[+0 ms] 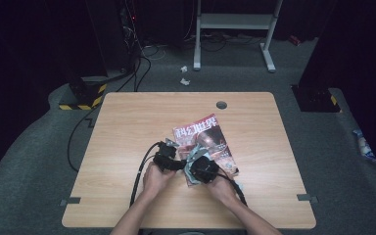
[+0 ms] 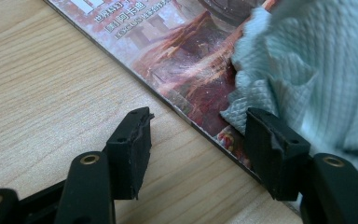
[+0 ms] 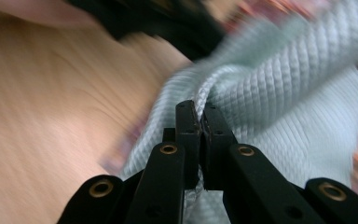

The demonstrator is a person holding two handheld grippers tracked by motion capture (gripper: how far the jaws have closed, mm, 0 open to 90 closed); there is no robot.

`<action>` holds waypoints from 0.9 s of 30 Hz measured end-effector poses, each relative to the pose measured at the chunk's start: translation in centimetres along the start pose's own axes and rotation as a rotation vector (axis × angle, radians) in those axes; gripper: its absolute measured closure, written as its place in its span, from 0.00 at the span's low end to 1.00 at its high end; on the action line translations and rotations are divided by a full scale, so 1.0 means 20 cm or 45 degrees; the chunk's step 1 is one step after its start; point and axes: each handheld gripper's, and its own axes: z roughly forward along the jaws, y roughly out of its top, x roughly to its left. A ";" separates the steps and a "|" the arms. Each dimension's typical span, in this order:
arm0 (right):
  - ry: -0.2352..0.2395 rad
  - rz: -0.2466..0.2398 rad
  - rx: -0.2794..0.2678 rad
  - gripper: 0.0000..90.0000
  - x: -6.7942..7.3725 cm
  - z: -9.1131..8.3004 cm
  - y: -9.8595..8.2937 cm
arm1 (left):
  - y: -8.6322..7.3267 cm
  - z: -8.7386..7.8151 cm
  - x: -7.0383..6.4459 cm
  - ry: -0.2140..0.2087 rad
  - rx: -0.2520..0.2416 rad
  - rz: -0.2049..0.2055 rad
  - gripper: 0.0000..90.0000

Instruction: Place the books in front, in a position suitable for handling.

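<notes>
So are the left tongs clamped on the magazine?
No: the left tongs stand wide open, one jaw over the table, the other at the magazine edge by the cloth.

Pale wooden surface [image 1: 127, 147] with a round grommet hole [image 1: 221, 105] near its far edge; grey carpet floor [image 1: 29, 161] around it; white frame legs [image 1: 235, 34] stood beyond; crumpled paper scraps [image 1: 184, 76] lay on the floor.

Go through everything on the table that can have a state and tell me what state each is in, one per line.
Left gripper: open, jaws astride the magazine's edge.
Right gripper: shut on the cloth.
Cloth: bunched up, pinched by the right gripper, lying on the magazine.
Magazine: closed, flat on the table, cover up.
Table: bare wood around the magazine.
</notes>
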 end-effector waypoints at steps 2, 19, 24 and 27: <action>0.017 -0.011 -0.003 0.97 0.04 0.02 0.03 | 0.00 0.00 0.00 0.000 -0.002 0.000 0.45; -0.259 0.373 -0.001 0.95 -0.52 -0.14 -0.26 | -0.01 0.00 0.00 -0.011 -0.013 -0.009 0.48; -0.269 0.361 -0.015 0.95 -0.51 -0.13 -0.27 | -0.01 0.00 -0.01 -0.018 -0.022 -0.013 0.54; -0.265 0.352 -0.029 0.96 -0.51 -0.13 -0.29 | -0.01 -0.01 -0.02 -0.029 -0.013 -0.012 0.55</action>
